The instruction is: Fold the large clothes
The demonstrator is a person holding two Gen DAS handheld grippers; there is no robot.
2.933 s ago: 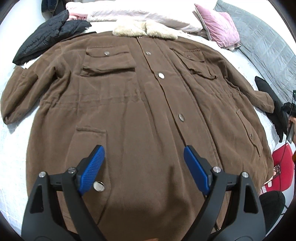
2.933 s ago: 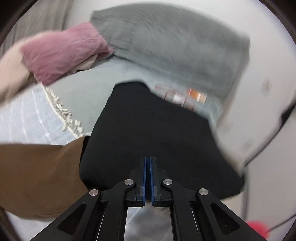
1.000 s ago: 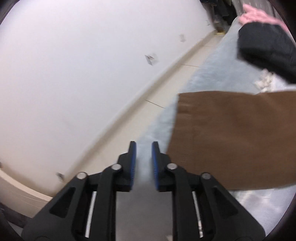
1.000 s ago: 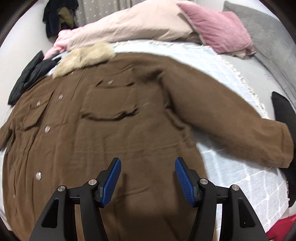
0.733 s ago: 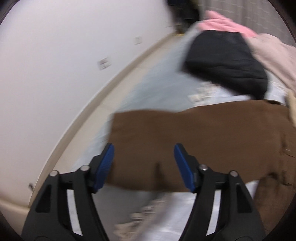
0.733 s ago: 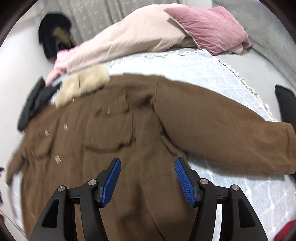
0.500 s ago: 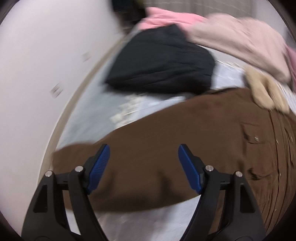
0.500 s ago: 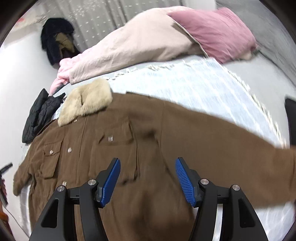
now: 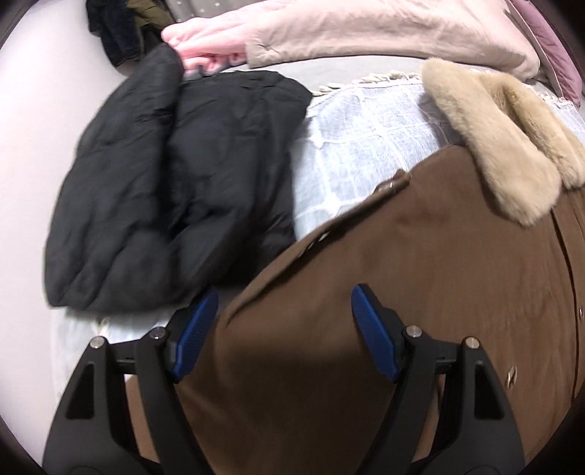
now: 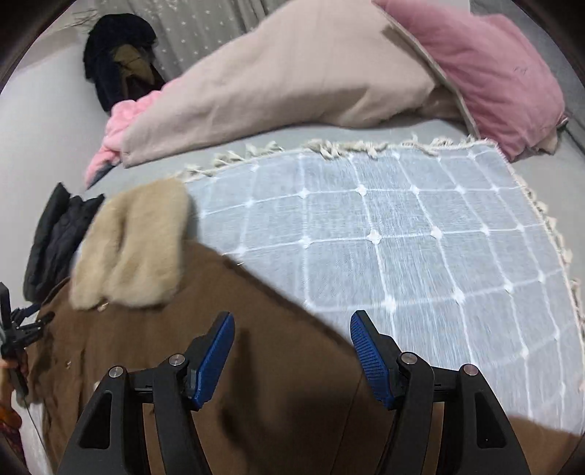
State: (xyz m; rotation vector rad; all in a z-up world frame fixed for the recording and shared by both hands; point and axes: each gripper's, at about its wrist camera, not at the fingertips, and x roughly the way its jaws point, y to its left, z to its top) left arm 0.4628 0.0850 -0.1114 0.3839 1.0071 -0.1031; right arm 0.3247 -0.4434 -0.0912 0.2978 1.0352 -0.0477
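Left wrist view: the left gripper (image 9: 283, 329) hangs over the shoulder part of a big brown coat (image 9: 420, 292). Its blue pads (image 9: 373, 334) stand wide apart w/ nothing pinched between them; brown cloth just shows in the gap below. The coat lies flat on a pale blue checked blanket (image 9: 365, 146) on the bed. The coat has a fluffy tan fur collar (image 9: 504, 146) at the top right. A black puffy jacket (image 9: 164, 190) lies just beside the coat's shoulder, on the left. Behind both sits a beige duvet (image 9: 384, 33) and something pink (image 9: 204, 40) next to it. Dark clothes (image 9: 117, 33) sit far back by the wall.

Right wrist view: the right gripper (image 10: 290, 350) is over the coat's (image 10: 256, 383) other shoulder, near its edge. Its jaws are opening, pads (image 10: 369, 354) apart, nothing gripped; coat and a bit of blanket (image 10: 420, 237) show in the gap. The fur collar (image 10: 135, 248) is to the left of the gripper, up a bit. The blanket has a white fringe (image 10: 329, 149) along its far edge. A pink pillow (image 10: 493, 69) leans on the beige duvet (image 10: 292, 80) at the back. The black jacket (image 10: 55, 237) peeks out at far left. The left gripper (image 10: 16, 329) shows small and dark at the left edge; can't tell its jaws from here.
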